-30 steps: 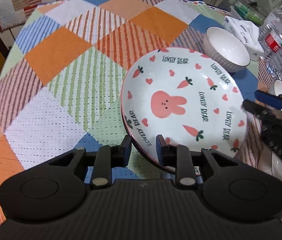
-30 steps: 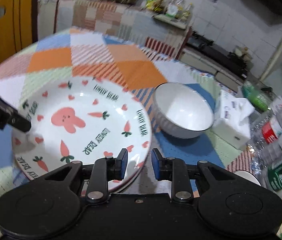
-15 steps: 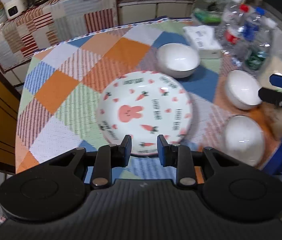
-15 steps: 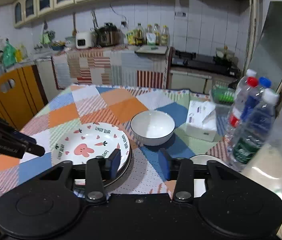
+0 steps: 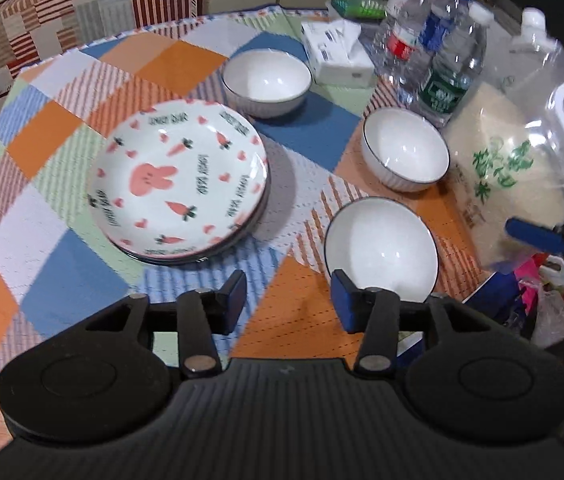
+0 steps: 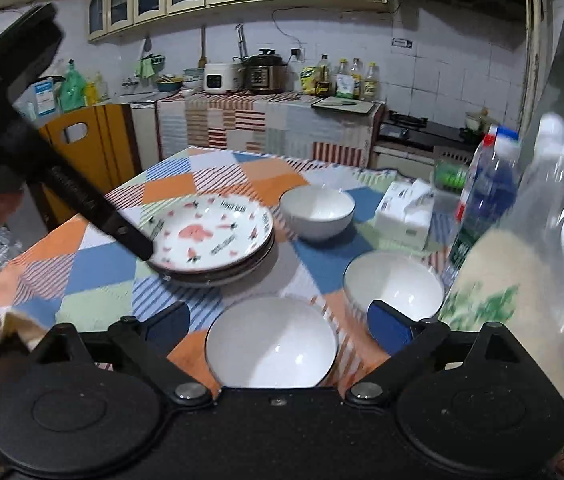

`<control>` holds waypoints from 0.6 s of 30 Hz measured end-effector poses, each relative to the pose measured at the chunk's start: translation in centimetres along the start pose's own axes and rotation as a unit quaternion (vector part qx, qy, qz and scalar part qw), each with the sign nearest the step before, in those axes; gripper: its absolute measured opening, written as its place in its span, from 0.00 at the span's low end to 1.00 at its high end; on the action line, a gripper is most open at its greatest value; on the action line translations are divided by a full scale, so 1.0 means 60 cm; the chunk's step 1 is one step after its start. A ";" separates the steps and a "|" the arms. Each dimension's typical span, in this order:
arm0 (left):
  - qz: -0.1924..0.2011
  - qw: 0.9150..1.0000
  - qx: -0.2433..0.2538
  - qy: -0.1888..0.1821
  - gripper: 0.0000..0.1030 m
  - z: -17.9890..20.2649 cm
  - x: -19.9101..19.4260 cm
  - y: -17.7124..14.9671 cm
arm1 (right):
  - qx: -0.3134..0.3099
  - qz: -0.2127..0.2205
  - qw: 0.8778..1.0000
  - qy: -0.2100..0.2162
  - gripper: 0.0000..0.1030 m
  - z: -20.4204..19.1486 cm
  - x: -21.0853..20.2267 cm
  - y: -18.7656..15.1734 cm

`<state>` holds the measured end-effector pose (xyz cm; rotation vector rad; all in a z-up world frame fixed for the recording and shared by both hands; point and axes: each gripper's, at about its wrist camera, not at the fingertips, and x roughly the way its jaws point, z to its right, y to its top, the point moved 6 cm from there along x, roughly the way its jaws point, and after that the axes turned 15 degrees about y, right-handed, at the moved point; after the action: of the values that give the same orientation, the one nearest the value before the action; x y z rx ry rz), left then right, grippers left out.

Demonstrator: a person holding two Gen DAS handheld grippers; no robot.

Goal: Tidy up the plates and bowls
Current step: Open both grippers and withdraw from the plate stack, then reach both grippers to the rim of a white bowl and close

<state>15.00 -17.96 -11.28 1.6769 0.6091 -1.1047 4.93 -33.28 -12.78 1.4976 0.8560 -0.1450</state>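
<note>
On the round table (image 5: 62,280) we saw a stack of glossy plates (image 5: 180,184), the top one white with a pink rabbit, carrots, hearts and lettering, sitting left of centre on a quilted patchwork cloth (image 5: 54,144) of orange, blue, green and striped squares. Three white bowls with dark rims lay to the right: one (image 5: 266,80) beyond the stack, one (image 5: 403,148) beside the clear bottles (image 5: 441,52), one (image 5: 381,252) nearest us. Our left gripper (image 5: 289,300) hung above the cloth, its blue-padded jaws opening on nothing. Our right gripper (image 6: 278,324) framed the near bowl (image 6: 272,344) without touching it, jaws opening wide. Only the right view showed the tiled kitchen wall, cupboards and cookers (image 6: 242,74); only the left looked down on the rabbit whole and showed a sack of rice (image 5: 509,168).
</note>
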 end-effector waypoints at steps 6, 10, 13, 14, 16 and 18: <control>0.000 1.000 -0.006 -0.014 0.48 0.039 0.062 -0.011 | 0.001 -0.063 0.998 0.003 0.96 0.008 0.065 -0.057; -0.013 0.999 -0.006 -0.031 0.46 0.056 0.103 -0.022 | -0.010 -0.113 0.993 -0.018 0.96 0.019 0.116 -0.083; -0.027 0.998 -0.020 -0.058 0.45 0.063 0.126 -0.029 | -0.001 -0.127 0.992 -0.005 0.96 0.026 0.138 -0.093; -0.033 0.997 -0.026 -0.068 0.44 0.065 0.132 -0.031 | -0.005 -0.128 0.992 0.001 0.96 0.026 0.145 -0.094; -0.037 0.995 -0.038 -0.080 0.42 0.066 0.139 -0.034 | -0.010 -0.126 0.992 0.001 0.96 0.031 0.155 -0.095; -0.033 0.995 -0.041 -0.086 0.35 0.069 0.143 -0.035 | -0.005 -0.125 0.992 -0.005 0.96 0.038 0.165 -0.094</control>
<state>15.65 -21.87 -20.21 1.4834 0.5941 -1.2410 9.58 -31.96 -23.32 1.3759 1.0335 -0.3324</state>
